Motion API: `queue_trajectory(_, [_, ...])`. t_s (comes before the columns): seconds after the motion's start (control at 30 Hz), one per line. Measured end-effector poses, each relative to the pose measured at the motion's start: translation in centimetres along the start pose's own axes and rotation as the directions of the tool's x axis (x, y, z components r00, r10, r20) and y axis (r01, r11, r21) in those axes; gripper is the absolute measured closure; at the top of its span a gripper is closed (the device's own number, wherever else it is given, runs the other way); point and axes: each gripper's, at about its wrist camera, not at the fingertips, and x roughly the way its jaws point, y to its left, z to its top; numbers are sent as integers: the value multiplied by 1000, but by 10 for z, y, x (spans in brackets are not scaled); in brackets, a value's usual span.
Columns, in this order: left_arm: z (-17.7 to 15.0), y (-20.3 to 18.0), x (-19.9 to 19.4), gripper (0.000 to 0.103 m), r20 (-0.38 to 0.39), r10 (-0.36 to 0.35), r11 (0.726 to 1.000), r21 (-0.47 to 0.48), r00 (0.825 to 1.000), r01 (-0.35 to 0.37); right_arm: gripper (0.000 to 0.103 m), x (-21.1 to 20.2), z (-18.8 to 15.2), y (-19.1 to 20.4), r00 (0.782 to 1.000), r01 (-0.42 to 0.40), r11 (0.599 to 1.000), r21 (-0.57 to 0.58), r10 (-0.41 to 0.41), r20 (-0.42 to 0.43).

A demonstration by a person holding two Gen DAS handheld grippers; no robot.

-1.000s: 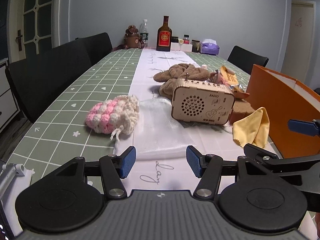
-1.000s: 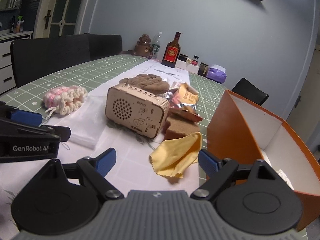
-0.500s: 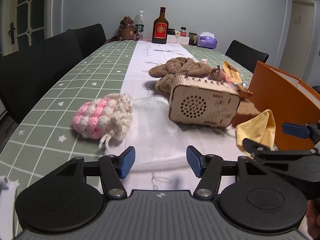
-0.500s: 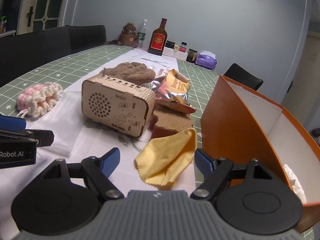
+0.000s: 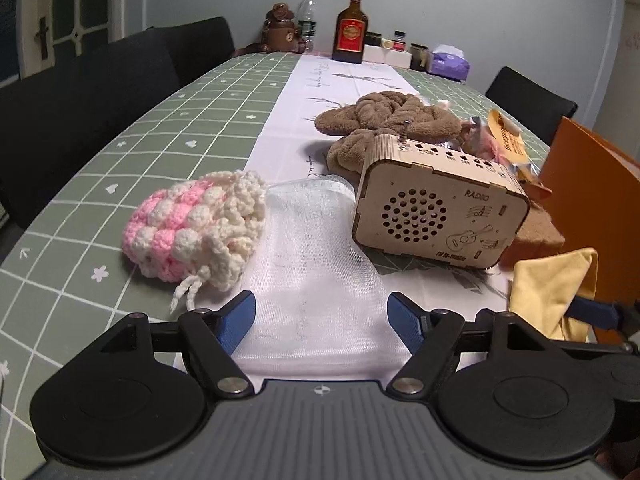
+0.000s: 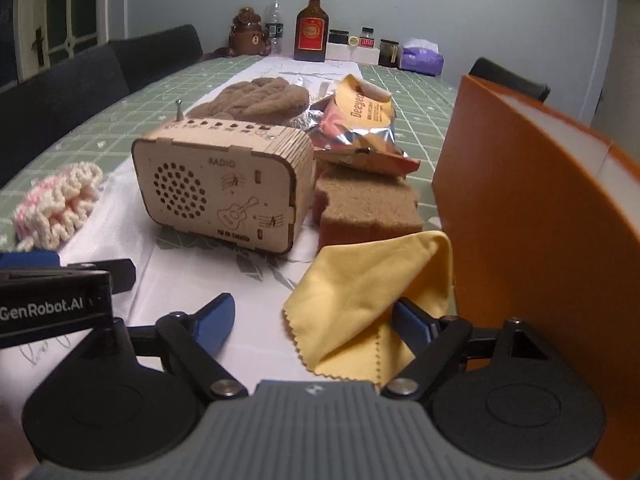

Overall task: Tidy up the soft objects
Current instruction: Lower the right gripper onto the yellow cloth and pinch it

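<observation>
Blue rubber pads tip both tools, each carried low over the table. The left tool is widening, its jaws spread to either side of a white mesh bag lying flat on the cloth, not yet pressing it. The right tool is wide but narrowing, with a crumpled yellow cloth between its jaws, the right pad at the cloth's edge; no grip shows yet. Beyond lie a pink-and-white crochet pouch, a wooden radio, a brown sponge, a brown towel and a snack bag. An orange box stands open just right of the cloth. The step looks like reaching for two soft items at once; next each tool would need to lower, close on fabric, and carry it to the box. Compared with a second ago, both tools are nearer their targets, and the left jaws are wider.
</observation>
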Motion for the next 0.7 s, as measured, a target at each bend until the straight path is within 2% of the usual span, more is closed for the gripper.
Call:
queue_trajectory(0.07, [0,0,1,15,0,1,1000,-4,1000,-1,27,1,-1,-3,1000,-22,1000,15,22,-1])
queue_trajectory(0.1, [0,-1,1,17,0,5,1000,4,1000,-5,37,0,-1,-2,1000,-18,1000,6,18,5])
queue_trajectory(0.13, [-1,-3,1,23,2,15,1000,24,1000,-15,48,-1,-1,-2,1000,-21,1000,3,21,12])
queue_trajectory(0.17, [-2,-5,0,28,3,28,999,47,1000,-28,52,-2,-1,-2,1000,-20,1000,3,20,15])
queue_trajectory(0.27, [-6,-10,-1,34,13,52,995,88,999,-53,70,-4,-1,-4,999,-26,1000,-5,26,18])
queue_trajectory(0.3, [-6,-11,-2,37,16,53,994,92,998,-54,79,-5,-1,-4,1000,-23,1000,-12,23,19])
queue_trajectory(0.4, [-7,-14,-5,59,16,40,993,110,999,-42,94,-7,-3,-3,999,-27,999,-39,28,19])
queue_trajectory(0.43, [-7,-15,-6,70,15,33,993,115,999,-35,100,-9,-3,-3,999,-35,998,-43,36,18])
queue_trajectory(0.6, [-11,-14,-13,95,10,9,994,106,1000,-10,102,-22,-9,-3,995,-102,994,-36,102,5])
queue_trajectory(0.7, [-16,-7,-25,98,21,-26,997,73,999,24,102,-34,-14,-1,992,-126,991,-45,126,10])
